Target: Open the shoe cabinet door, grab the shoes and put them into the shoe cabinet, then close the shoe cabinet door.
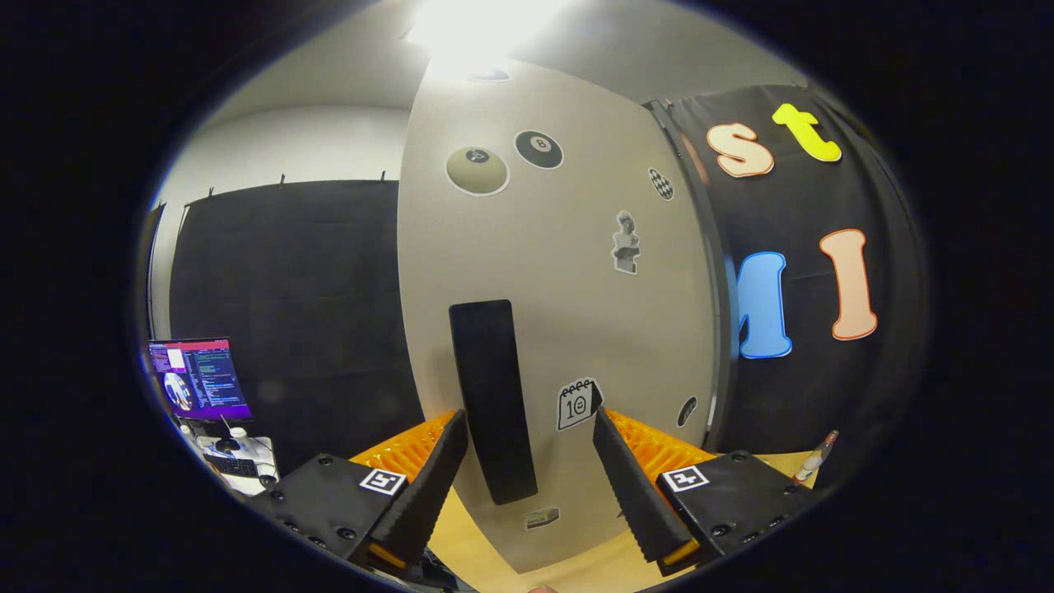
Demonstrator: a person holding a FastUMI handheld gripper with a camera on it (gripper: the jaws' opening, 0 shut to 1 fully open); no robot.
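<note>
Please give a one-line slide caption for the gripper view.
Open gripper faces the cabinet door, its black handle between the fingers.

A bright light (473, 29) is shining down from the ceiling. White walls (329, 140) are standing behind black cloth (288, 288) that is hanging from clips. A screen (200, 379) is glowing on a messy desk (239, 461). A wooden tabletop (576, 568) is lying down low.

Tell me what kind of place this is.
Probably a recording booth, not a home: black cloth wall, a computer monitor on a cluttered desk, and a sticker-covered cabinet door whose dark handle stands between the open hand-held gripper fingers.
</note>
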